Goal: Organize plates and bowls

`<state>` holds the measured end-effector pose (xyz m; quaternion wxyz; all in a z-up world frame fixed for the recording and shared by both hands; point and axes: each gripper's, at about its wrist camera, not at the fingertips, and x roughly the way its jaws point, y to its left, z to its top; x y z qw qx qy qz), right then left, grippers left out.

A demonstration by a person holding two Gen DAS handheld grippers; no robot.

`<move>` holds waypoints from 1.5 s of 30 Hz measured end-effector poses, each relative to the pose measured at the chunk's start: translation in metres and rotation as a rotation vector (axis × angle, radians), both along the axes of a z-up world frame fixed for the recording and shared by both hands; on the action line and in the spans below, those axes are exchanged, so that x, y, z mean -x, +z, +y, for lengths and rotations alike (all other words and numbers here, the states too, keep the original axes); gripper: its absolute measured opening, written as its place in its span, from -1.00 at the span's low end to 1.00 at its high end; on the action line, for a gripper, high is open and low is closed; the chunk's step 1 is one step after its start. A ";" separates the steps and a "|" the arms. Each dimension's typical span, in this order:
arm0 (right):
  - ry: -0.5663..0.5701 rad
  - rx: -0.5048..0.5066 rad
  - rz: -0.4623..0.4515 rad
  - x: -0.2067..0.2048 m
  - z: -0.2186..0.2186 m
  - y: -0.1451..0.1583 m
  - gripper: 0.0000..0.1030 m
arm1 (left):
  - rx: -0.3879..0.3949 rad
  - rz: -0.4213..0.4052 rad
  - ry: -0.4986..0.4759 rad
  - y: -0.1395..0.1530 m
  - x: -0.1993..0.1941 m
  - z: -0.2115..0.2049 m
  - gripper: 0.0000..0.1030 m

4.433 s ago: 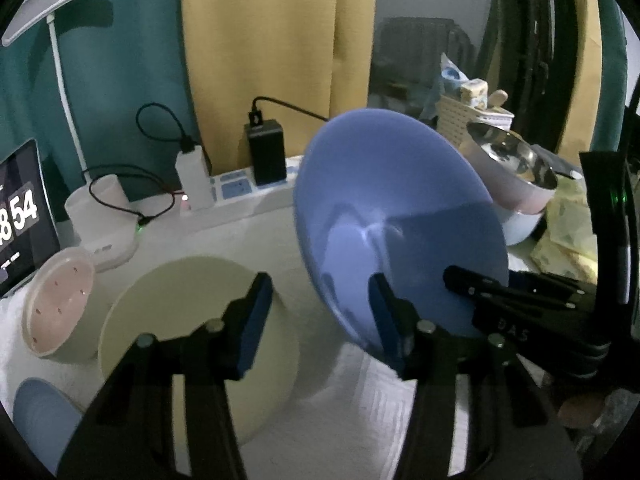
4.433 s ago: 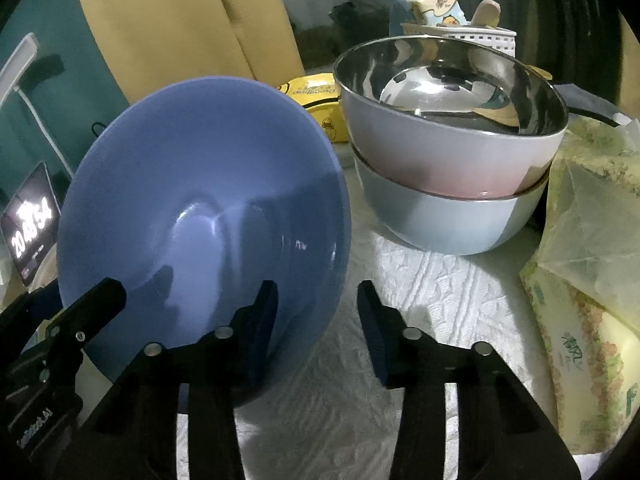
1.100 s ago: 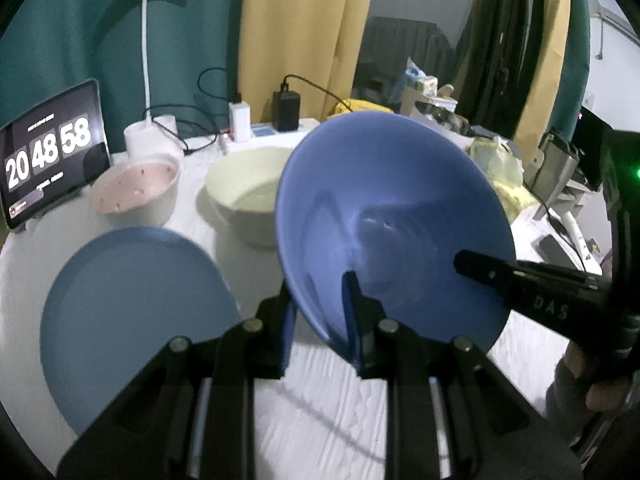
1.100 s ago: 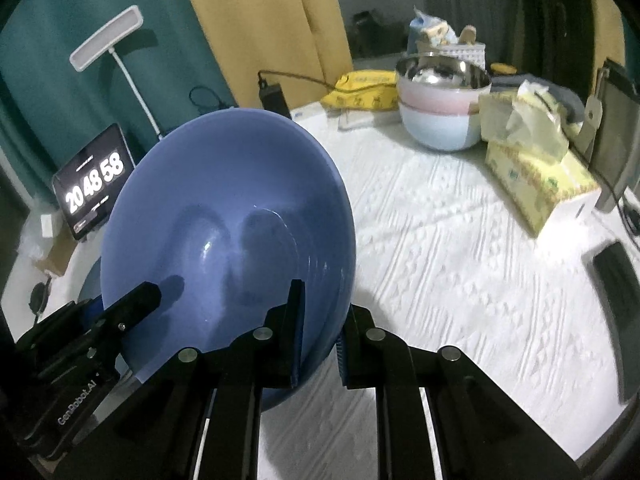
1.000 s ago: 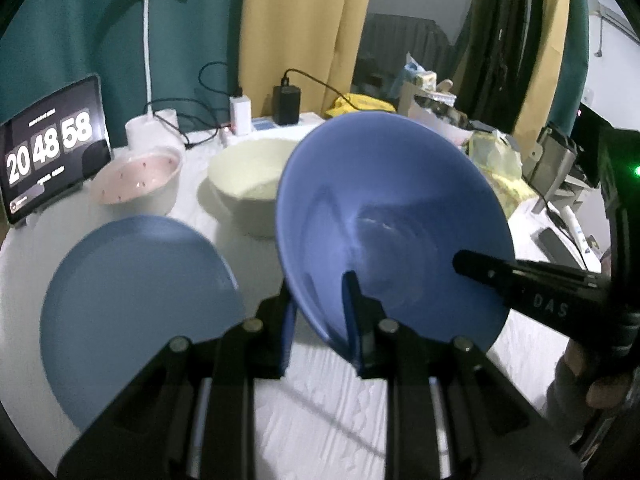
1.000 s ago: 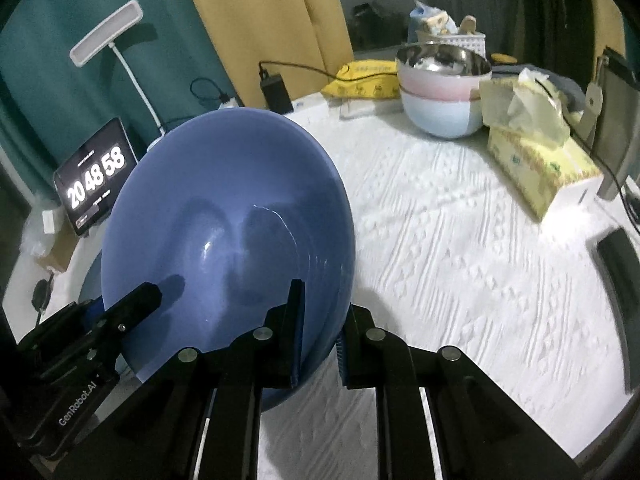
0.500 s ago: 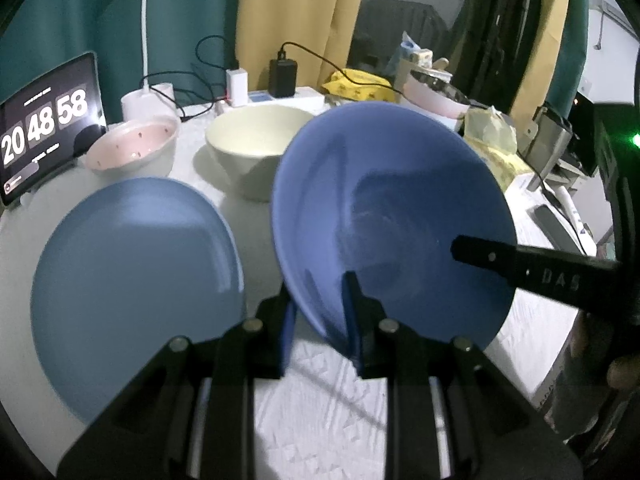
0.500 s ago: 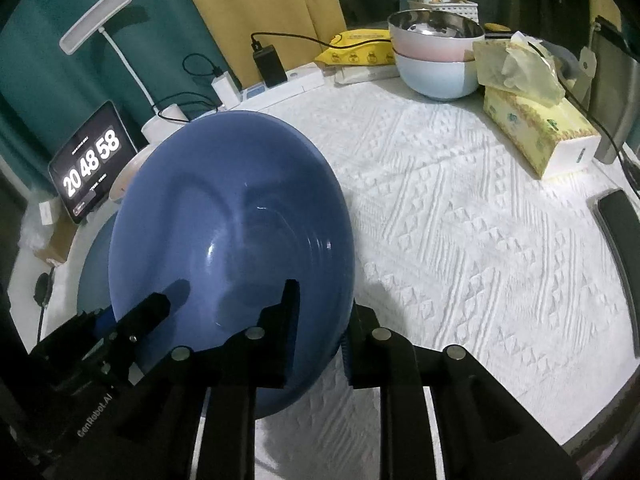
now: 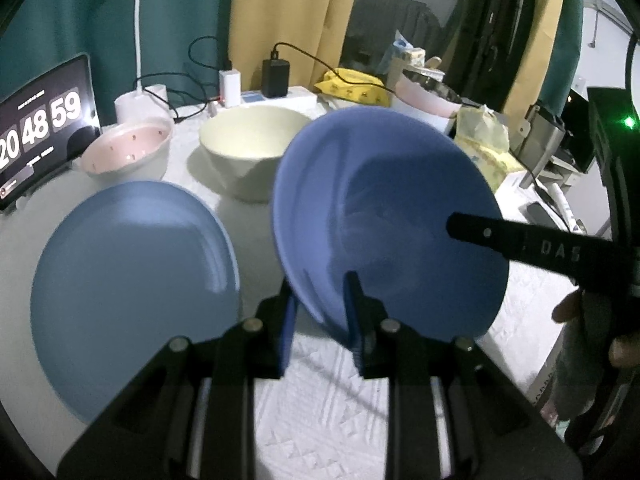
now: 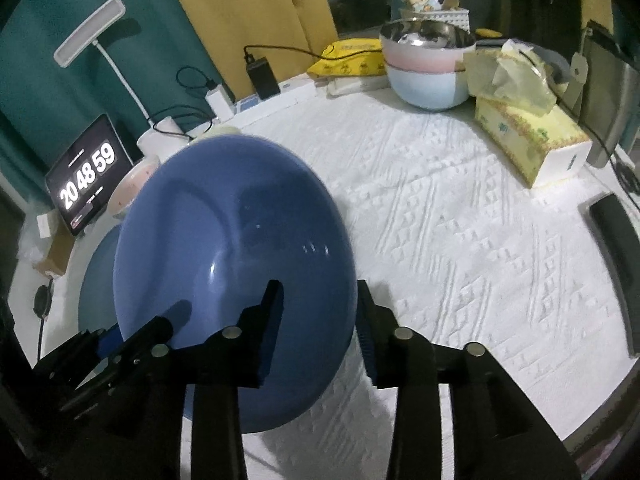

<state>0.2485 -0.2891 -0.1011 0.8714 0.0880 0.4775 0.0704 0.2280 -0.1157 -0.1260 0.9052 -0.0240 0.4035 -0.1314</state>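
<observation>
Here blue bowl (image 9: 384,216) rim overhangs blue plate (image 9: 132,276)

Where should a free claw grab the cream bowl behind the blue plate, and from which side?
Take the cream bowl by its rim, from above, one finger inside and one outside. It sits upright and open, and its wall looks thin enough to pinch. Its near rim faces open cloth; the pink bowl crowds its left.

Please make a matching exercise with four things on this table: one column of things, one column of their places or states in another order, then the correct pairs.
1. blue bowl
2. blue plate
3. cream bowl
4. pink bowl

A. lying flat on the white cloth
B. nearest the clock display
C. tilted, its rim clamped in the left gripper
D. upright, behind the blue dishes

Pairs: 1-C, 2-A, 3-D, 4-B
</observation>
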 end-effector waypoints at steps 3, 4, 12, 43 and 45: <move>-0.002 0.012 -0.012 -0.002 0.000 0.005 -0.22 | 0.005 -0.003 0.000 0.002 0.001 0.002 -0.53; -0.002 0.013 -0.014 -0.002 0.000 0.006 -0.22 | 0.007 -0.006 0.000 0.004 0.001 0.002 -0.53; 0.005 0.033 -0.034 -0.006 0.003 0.013 -0.21 | 0.012 -0.024 0.001 0.011 -0.002 0.007 -0.53; 0.080 0.066 -0.119 -0.039 0.025 0.048 -0.21 | -0.005 -0.122 0.063 0.051 -0.024 0.029 -0.52; 0.085 0.065 -0.121 -0.043 0.027 0.048 -0.21 | -0.007 -0.124 0.070 0.052 -0.029 0.029 -0.52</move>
